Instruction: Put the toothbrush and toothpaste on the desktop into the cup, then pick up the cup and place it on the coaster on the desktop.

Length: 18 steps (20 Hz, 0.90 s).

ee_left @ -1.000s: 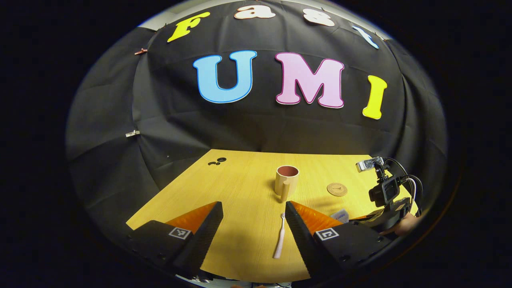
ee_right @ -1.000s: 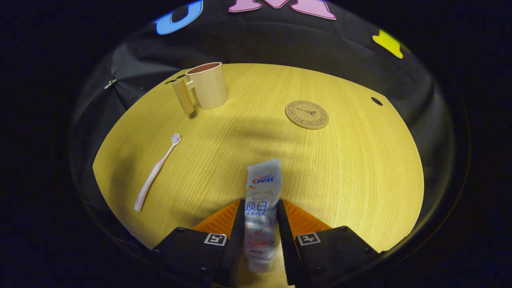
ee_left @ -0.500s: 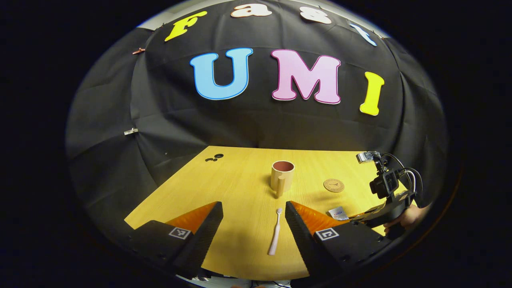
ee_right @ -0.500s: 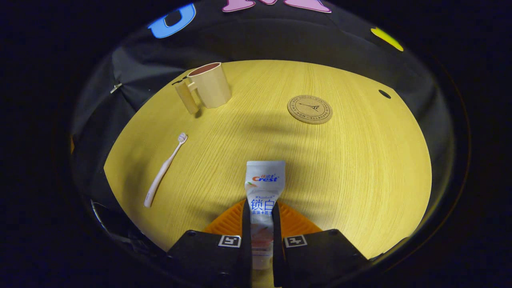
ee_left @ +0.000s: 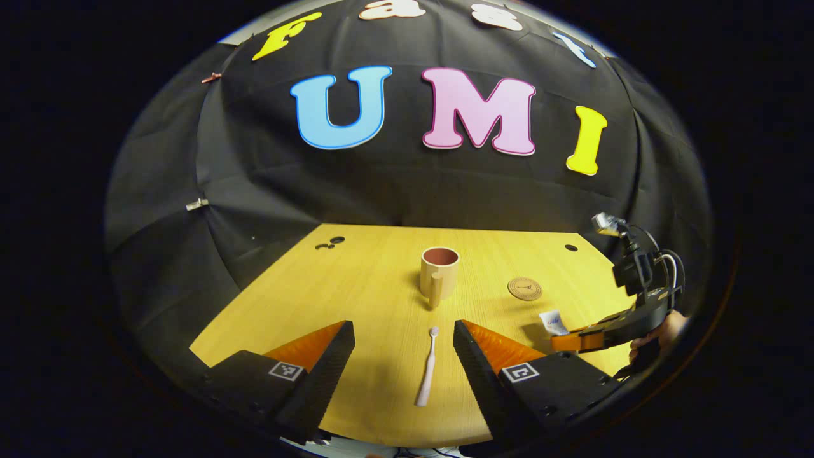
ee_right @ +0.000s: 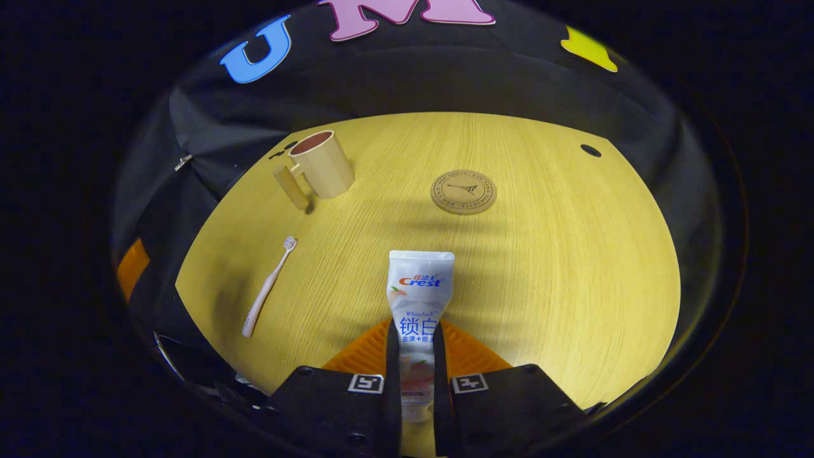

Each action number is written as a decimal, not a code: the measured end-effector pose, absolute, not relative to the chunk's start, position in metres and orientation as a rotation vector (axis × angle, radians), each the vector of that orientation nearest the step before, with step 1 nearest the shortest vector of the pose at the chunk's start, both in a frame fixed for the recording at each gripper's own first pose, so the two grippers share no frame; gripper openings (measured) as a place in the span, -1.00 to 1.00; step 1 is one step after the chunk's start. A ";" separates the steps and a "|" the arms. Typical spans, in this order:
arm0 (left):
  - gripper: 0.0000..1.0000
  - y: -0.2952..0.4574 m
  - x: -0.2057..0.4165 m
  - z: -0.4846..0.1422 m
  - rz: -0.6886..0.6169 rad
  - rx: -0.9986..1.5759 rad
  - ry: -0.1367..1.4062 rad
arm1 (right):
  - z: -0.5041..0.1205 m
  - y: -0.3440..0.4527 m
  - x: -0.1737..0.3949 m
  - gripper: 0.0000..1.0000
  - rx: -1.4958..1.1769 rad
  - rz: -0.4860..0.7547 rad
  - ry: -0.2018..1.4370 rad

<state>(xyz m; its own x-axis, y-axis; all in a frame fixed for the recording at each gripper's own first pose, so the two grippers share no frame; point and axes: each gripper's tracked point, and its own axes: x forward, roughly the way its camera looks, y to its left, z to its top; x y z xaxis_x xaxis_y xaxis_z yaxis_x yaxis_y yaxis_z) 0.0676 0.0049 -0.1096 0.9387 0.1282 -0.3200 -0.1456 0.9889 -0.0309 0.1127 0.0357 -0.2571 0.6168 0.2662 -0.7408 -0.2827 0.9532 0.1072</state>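
Observation:
My right gripper [ee_right: 416, 331] is shut on the white toothpaste tube [ee_right: 418, 292], held above the wooden desktop [ee_right: 559, 254] with its flat end pointing forward. In the left gripper view that same gripper [ee_left: 572, 340] hangs at the right with the tube [ee_left: 553, 322] in it. A pink toothbrush [ee_left: 426, 375] lies on the desk between the fingers of my open left gripper [ee_left: 402, 337], which hovers above it. The beige cup [ee_left: 437, 273] stands upright farther back, its handle toward me. A round cork coaster [ee_left: 524, 288] lies to the right of the cup. The toothbrush [ee_right: 268, 289], cup [ee_right: 318, 166] and coaster [ee_right: 463, 191] are also in the right gripper view.
Small dark holes mark the desk at the far left [ee_left: 336, 240] and far right [ee_left: 570, 247]. The black cloth wall rises just behind the desk's far edge. A hand [ee_left: 661, 331] holds the right gripper at the desk's right side.
My right gripper tightened on the toothpaste and lifted it up off the desk. My left gripper drew back a little; the toothbrush now sits centred between its open fingers.

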 end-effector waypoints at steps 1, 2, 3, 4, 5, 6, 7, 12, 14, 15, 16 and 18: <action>0.94 0.002 0.073 -0.119 0.123 -0.071 0.355 | -0.248 0.033 0.114 -0.52 -0.016 0.318 0.830; 0.94 0.001 0.079 -0.130 0.110 -0.092 0.385 | -0.239 0.029 0.115 -0.52 -0.018 0.321 0.810; 0.94 -0.001 0.084 -0.140 0.092 -0.107 0.411 | -0.231 0.027 0.117 -0.53 -0.029 0.328 0.789; 0.94 -0.003 0.089 -0.151 0.077 -0.111 0.441 | -0.223 0.025 0.117 -0.52 -0.045 0.339 0.765; 0.93 -0.006 0.095 -0.165 0.068 -0.105 0.479 | -0.214 0.024 0.117 -0.52 -0.058 0.351 0.743; 0.93 -0.007 0.101 -0.176 0.061 -0.094 0.509 | -0.206 0.025 0.116 -0.52 -0.057 0.362 0.727; 0.93 -0.009 0.108 -0.187 0.051 -0.079 0.533 | -0.198 0.027 0.114 -0.52 -0.041 0.375 0.717; 0.92 -0.010 0.131 -0.240 0.035 -0.018 0.681 | -0.167 0.034 0.110 -0.53 -0.002 0.427 0.659; 0.89 -0.011 0.134 -0.249 0.039 -0.017 0.710 | -0.164 0.029 0.109 -0.52 -0.007 0.431 0.652; 0.89 -0.011 0.135 -0.255 0.041 -0.022 0.727 | -0.162 0.027 0.109 -0.52 -0.001 0.431 0.652; 0.89 -0.009 0.136 -0.260 0.046 -0.024 0.745 | -0.161 0.025 0.109 -0.53 0.007 0.431 0.651; 0.85 -0.009 0.136 -0.269 0.052 -0.040 0.786 | -0.157 0.020 0.111 -0.53 0.013 0.430 0.642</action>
<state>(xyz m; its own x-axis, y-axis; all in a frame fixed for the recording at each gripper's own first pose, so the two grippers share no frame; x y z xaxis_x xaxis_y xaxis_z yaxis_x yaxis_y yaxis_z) 0.1357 -0.0093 -0.2692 0.7052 0.0320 -0.7083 -0.0622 0.9979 -0.0169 0.1106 0.0198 -0.1568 0.7158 0.3928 -0.5774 -0.3847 0.9118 0.1433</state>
